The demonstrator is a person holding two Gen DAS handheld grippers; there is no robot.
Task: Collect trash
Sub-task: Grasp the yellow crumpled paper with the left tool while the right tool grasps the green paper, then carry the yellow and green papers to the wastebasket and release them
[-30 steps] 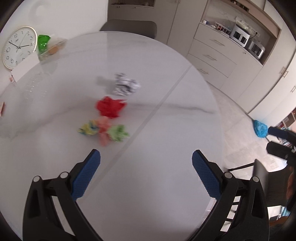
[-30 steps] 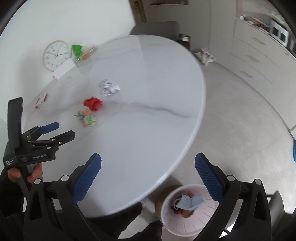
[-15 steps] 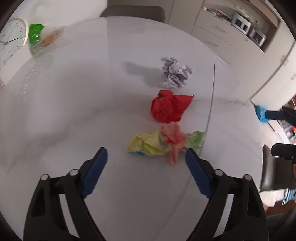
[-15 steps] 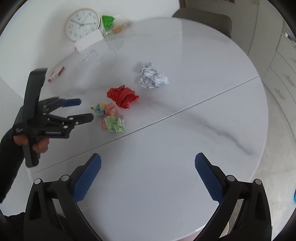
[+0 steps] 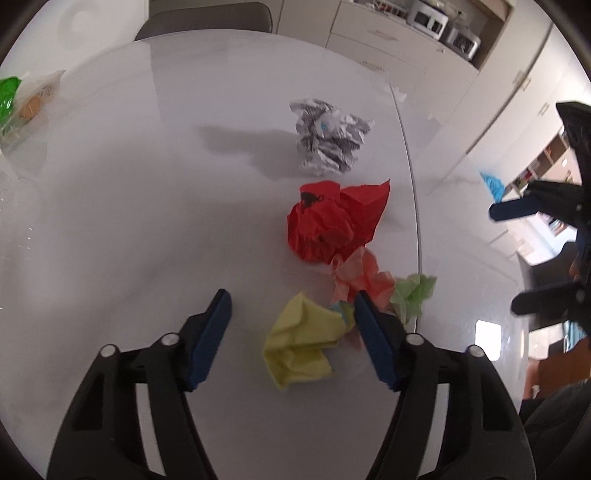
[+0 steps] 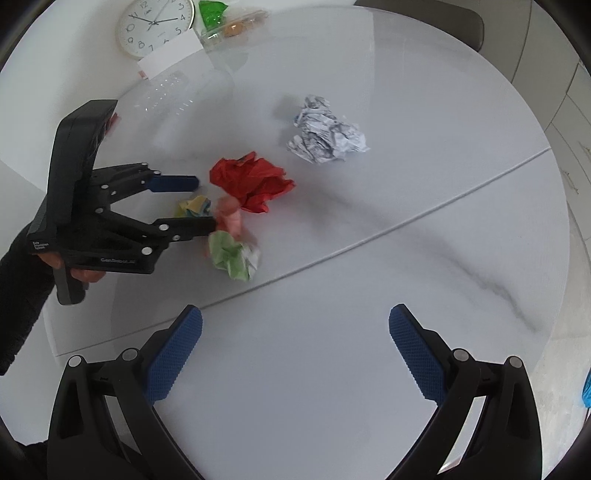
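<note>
Vs half a sec ago, the left gripper (image 5: 291,325) sits lower and nearer the trash; its jaws, wider before, are closing with the yellow paper wad (image 5: 301,343) between them, pads not yet pressing, nothing held. The right gripper (image 6: 293,350) is now closer to the table (image 6: 406,240), jaws spread wide over bare top, empty.

Near to far in left wrist view: yellow wad, then pink wad (image 5: 360,275) & green wad (image 5: 412,295) touching by the right pad, red paper ball (image 5: 334,221) just behind, b/w newsprint ball (image 5: 328,138) farther. Far edge: snack bag (image 6: 231,22), clock (image 6: 155,26) against wall. Nothing blocks the yellow wad.
</note>
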